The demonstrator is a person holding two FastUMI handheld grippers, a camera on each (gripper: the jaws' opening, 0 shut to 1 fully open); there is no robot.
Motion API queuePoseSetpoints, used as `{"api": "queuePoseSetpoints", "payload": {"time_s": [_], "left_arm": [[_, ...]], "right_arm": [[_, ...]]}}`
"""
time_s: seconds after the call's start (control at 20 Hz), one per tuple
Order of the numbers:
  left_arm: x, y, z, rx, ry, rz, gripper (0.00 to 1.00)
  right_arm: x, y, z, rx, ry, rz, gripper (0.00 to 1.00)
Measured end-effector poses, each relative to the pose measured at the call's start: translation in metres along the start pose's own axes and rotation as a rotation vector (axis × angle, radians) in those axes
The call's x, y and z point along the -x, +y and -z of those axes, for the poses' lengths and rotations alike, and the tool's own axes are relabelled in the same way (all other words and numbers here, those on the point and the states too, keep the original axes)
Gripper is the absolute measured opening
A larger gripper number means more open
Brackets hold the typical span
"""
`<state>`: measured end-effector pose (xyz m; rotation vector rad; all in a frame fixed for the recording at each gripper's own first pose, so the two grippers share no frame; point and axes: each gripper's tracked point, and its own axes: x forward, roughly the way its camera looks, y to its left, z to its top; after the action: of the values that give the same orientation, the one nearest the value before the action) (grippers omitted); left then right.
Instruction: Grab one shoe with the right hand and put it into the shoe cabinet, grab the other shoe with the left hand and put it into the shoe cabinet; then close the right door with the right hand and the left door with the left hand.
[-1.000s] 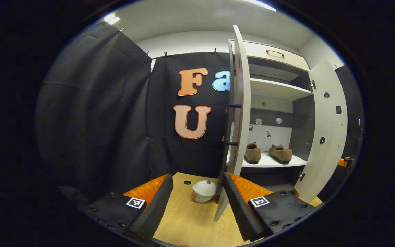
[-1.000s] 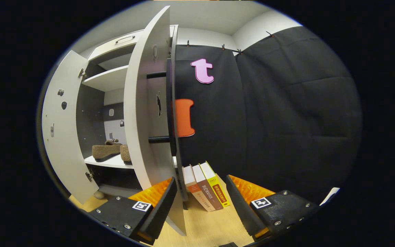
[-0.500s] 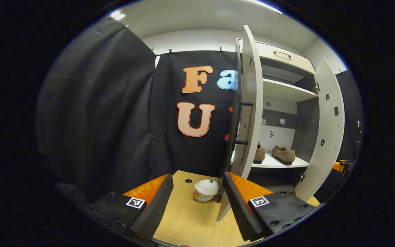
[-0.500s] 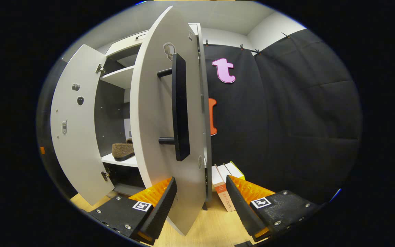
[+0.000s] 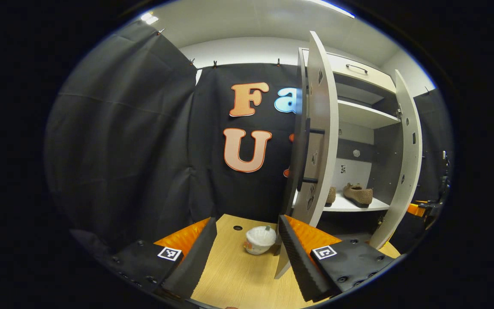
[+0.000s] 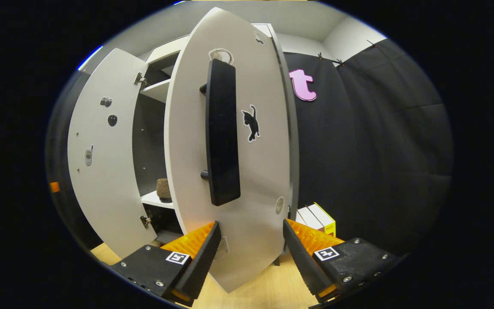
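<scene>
- Shoes: both sit on the lower shelf [image 5: 350,207] of the shoe cabinet [image 5: 358,124]; one brown shoe [image 5: 358,194] shows whole in the left gripper view, the other shoe [image 5: 330,195] is half hidden by the left door [image 5: 322,141].
- Right door [image 6: 234,171] has swung a good way toward shut over the last second; it now faces the right gripper view broadside, with its black handle [image 6: 222,133] and a cat sticker [image 6: 251,123] in plain sight.
- Right hand-held gripper [image 6: 249,253] is released, jaws spread to either side of the door's lower part; I cannot tell whether a finger touches the panel.
- Left hand-held gripper [image 5: 247,253] is also released and empty, above the desk [image 5: 234,279], with a small white pot [image 5: 259,239] ahead.
- Judgement: placing is done; the right door is mid-closing, and the left door has also turned somewhat inward.
</scene>
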<state>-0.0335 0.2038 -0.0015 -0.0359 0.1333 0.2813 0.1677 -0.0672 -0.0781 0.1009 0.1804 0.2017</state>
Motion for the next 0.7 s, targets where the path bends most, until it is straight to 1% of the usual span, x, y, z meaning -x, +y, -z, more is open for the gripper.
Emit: {"api": "queuePoseSetpoints", "payload": {"time_s": [0.05, 0.25, 0.3, 0.4, 0.45, 0.7], "left_arm": [[-0.002, 0.000, 0.002, 0.005, 0.002, 0.003, 0.95], [-0.012, 0.000, 0.003, -0.002, -0.003, 0.012, 0.95], [-0.016, -0.001, 0.002, -0.010, -0.010, 0.017, 0.95], [-0.029, -0.003, 0.005, -0.026, -0.015, 0.025, 0.95], [-0.037, -0.004, 0.005, -0.031, -0.017, 0.031, 0.95], [-0.074, -0.020, 0.023, -0.041, -0.004, 0.081, 0.95]], "right_arm": [[-0.007, 0.007, 0.000, 0.009, 0.004, -0.010, 0.91], [-0.017, 0.020, -0.010, 0.029, -0.019, -0.014, 0.92], [-0.017, 0.021, -0.012, 0.029, -0.026, -0.016, 0.99], [-0.015, 0.022, -0.016, 0.028, -0.034, -0.017, 0.98], [-0.014, 0.022, -0.016, 0.026, -0.037, -0.014, 0.85], [-0.006, 0.012, -0.018, 0.012, -0.047, 0.002, 0.86]]}}
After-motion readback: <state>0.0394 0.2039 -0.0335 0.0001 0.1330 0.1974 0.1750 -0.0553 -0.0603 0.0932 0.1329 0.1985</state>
